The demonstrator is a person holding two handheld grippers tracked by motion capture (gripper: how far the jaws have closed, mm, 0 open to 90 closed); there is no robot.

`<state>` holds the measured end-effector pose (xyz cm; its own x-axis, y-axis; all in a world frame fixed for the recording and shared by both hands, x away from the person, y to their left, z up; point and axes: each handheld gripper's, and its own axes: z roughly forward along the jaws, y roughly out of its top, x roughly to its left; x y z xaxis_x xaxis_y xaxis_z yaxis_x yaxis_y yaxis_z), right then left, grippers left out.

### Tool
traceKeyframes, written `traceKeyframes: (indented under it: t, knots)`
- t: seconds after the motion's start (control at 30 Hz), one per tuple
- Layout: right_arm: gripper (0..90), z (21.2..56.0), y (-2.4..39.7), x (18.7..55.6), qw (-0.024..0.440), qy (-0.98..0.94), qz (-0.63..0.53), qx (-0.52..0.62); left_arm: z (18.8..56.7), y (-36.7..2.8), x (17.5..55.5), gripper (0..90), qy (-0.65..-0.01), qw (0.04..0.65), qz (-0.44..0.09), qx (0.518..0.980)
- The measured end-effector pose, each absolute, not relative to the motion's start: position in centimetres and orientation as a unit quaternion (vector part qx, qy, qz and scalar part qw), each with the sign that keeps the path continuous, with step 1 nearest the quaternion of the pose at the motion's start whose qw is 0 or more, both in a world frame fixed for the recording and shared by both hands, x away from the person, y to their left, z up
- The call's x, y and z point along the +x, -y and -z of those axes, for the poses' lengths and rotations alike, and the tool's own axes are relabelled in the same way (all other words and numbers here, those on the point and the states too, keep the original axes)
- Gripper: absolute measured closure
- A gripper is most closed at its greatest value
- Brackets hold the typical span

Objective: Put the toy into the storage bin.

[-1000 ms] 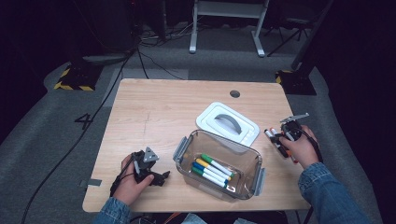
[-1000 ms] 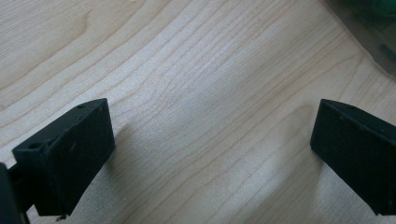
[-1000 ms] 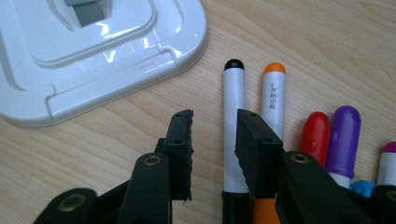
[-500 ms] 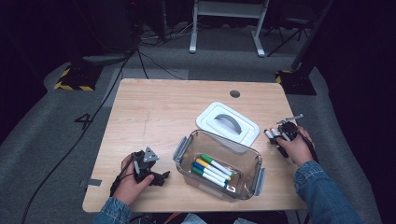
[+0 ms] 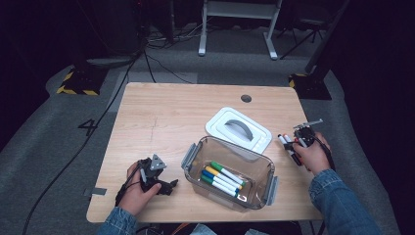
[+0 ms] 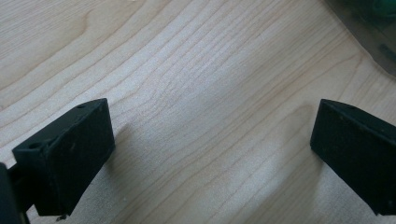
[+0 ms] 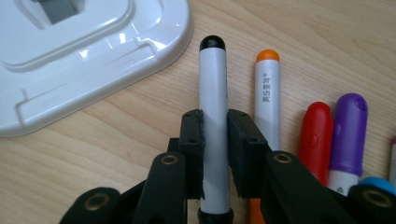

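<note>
Right gripper [image 7: 215, 126] jaws just closed, pinching black-capped marker [image 7: 213, 84] lying on table [image 5: 161, 112] beside white lid [image 7: 70, 56], next to orange marker [image 7: 267, 88]. Left gripper [image 6: 210, 144] jaws spread wide, empty, low over table near clear container [image 5: 195, 154].

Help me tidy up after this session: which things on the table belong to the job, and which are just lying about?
In the job:
- black-capped marker, clamped in the right claw
- loose markers beside it
- clear box holding markers
- white lid

Just about:
- left claw, open over bare table
- cables on the floor
</note>
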<state>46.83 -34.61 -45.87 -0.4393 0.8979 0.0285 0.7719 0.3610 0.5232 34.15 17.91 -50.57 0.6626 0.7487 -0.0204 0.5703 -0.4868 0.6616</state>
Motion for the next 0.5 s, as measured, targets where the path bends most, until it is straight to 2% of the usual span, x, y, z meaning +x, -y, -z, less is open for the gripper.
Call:
traceKeyframes:
  t: [0.2, 0.5]
  knots:
    - [77.0, 43.8, 34.7, 45.9, 0.124, -0.809, -0.264, 0.511, 50.6, -17.9, 34.2, 0.1, -0.387, 0.326, -0.136, 0.851]
    - [76.9, 38.4, 33.0, 43.8, 0.117, -0.814, -0.309, 0.478, 50.6, -17.9, 34.2, 0.2, -0.387, 0.326, -0.137, 0.851]
